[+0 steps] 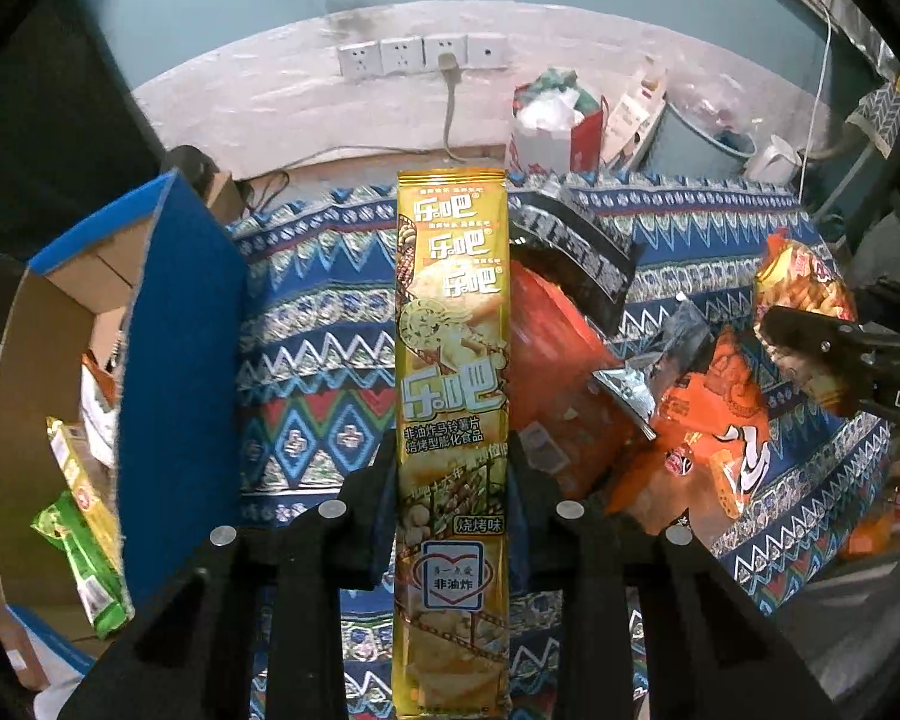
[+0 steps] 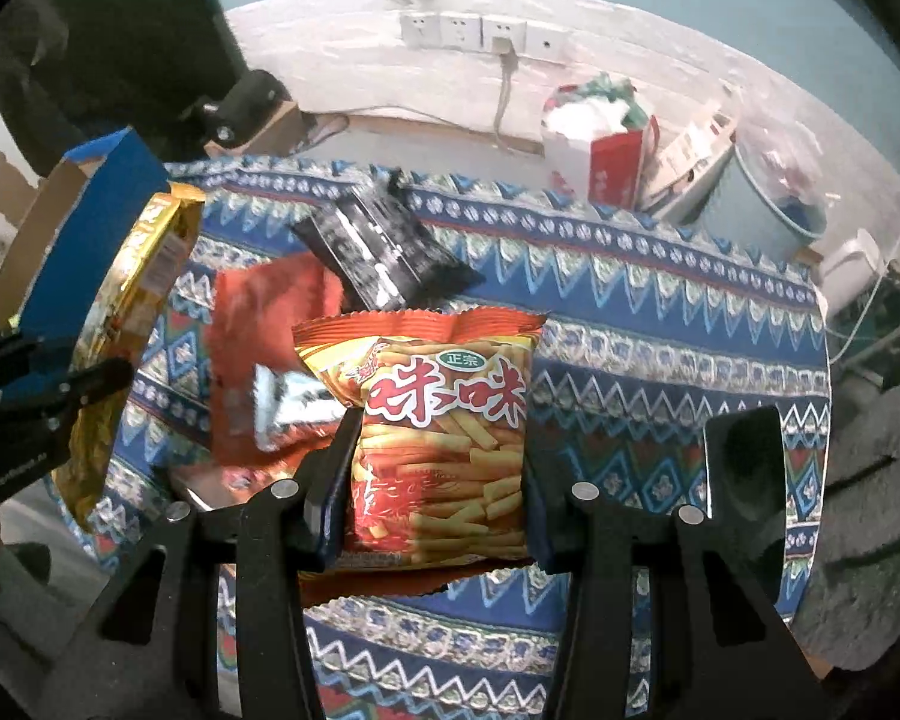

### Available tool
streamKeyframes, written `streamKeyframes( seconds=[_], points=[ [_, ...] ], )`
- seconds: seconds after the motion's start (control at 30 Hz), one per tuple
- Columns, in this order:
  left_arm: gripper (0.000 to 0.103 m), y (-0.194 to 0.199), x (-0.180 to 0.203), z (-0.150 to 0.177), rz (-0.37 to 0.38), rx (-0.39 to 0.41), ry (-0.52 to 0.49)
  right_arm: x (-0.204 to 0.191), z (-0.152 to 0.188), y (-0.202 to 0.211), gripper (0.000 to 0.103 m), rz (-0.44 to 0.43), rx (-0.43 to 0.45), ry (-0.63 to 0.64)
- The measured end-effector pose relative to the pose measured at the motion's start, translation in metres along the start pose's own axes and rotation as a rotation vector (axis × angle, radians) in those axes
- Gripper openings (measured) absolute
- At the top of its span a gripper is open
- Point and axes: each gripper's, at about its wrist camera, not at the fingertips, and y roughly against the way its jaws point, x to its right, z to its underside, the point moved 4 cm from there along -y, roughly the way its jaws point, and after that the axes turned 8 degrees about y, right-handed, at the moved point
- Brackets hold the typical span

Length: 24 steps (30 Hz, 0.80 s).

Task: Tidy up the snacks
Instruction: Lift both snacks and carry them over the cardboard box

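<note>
My left gripper [image 1: 450, 480] is shut on a long yellow chip packet [image 1: 450, 360] and holds it above the patterned cloth; the packet also shows at the left of the right wrist view [image 2: 132, 324]. My right gripper [image 2: 438, 468] is shut on an orange-red bag of fry-shaped snacks [image 2: 444, 432], lifted off the cloth; it also shows in the left wrist view [image 1: 804, 294]. On the cloth lie a red packet [image 2: 258, 324], a black packet [image 2: 378, 252] and an orange packet [image 1: 714, 420]. A blue cardboard box [image 1: 174, 360] stands open at the left with several snack packets inside [image 1: 84, 540].
The table wears a blue patterned cloth [image 2: 660, 312]. Behind it are a red-and-white bag [image 2: 600, 144], a grey bin [image 2: 762, 204], a white kettle [image 1: 771, 162] and wall sockets [image 1: 420, 54]. A silver wrapper [image 1: 630, 384] lies among the packets.
</note>
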Motion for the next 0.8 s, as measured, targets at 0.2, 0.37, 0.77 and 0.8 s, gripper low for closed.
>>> streamKeyframes(
  seconds=[0.2, 0.37, 0.77, 0.8],
  points=[
    [0.031, 0.017, -0.012, -0.003, -0.013, 0.043, 0.005, -0.015, -0.018, 0.013, 0.045, -0.016, 0.048, 0.01],
    [0.031, 0.035, -0.021, -0.006, -0.006, 0.083, 0.009, -0.031, -0.03, 0.019, 0.045, -0.031, 0.073, 0.038],
    [0.031, 0.076, -0.058, -0.012, -0.053, 0.169, 0.038, -0.088, -0.065, 0.034, 0.045, -0.102, 0.137, 0.123],
    [0.031, 0.078, -0.061, -0.012, -0.052, 0.173, 0.044, -0.093, -0.067, 0.035, 0.045, -0.107, 0.14, 0.13]
  ],
)
